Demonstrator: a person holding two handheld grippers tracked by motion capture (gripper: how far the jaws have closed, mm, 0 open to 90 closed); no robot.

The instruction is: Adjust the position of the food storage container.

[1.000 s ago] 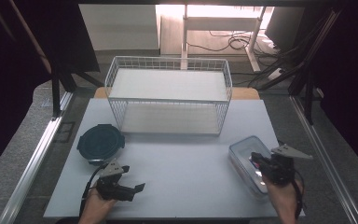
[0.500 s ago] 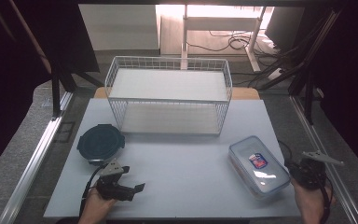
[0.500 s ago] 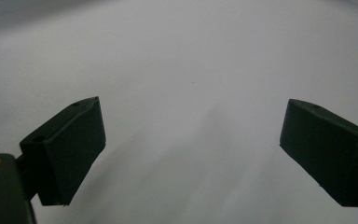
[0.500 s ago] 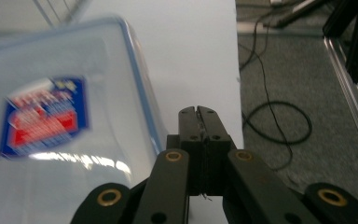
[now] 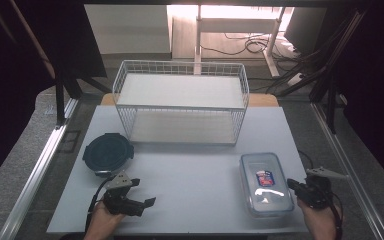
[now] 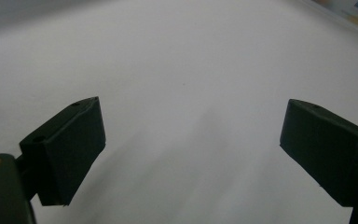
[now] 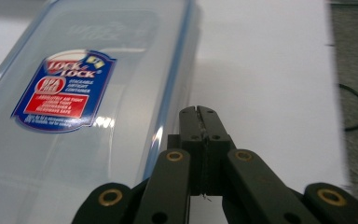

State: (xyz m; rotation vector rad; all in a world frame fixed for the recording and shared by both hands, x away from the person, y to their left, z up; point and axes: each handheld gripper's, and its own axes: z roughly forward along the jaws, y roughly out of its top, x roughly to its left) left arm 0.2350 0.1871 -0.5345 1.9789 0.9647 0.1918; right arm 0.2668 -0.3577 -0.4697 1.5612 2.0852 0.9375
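Two lidded containers are seen on the tabletop [image 5: 190,175]: clear rectangular box [image 5: 266,183] near right, round dark one [image 5: 108,153] at left. Right gripper [image 7: 199,112] is closed, empty, beside box edge. Left gripper [image 6: 191,149] is wide open. Box prob. light, stiff, slippery; rim best gripped.

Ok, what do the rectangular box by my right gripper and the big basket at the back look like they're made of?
The rectangular box looks like clear glossy plastic: you can see through it, light glares off its lid, and a blue seal line runs along the edge. The basket looks like thin metal wire with a white coating, judging by its open grid walls; the coating type I can't tell.
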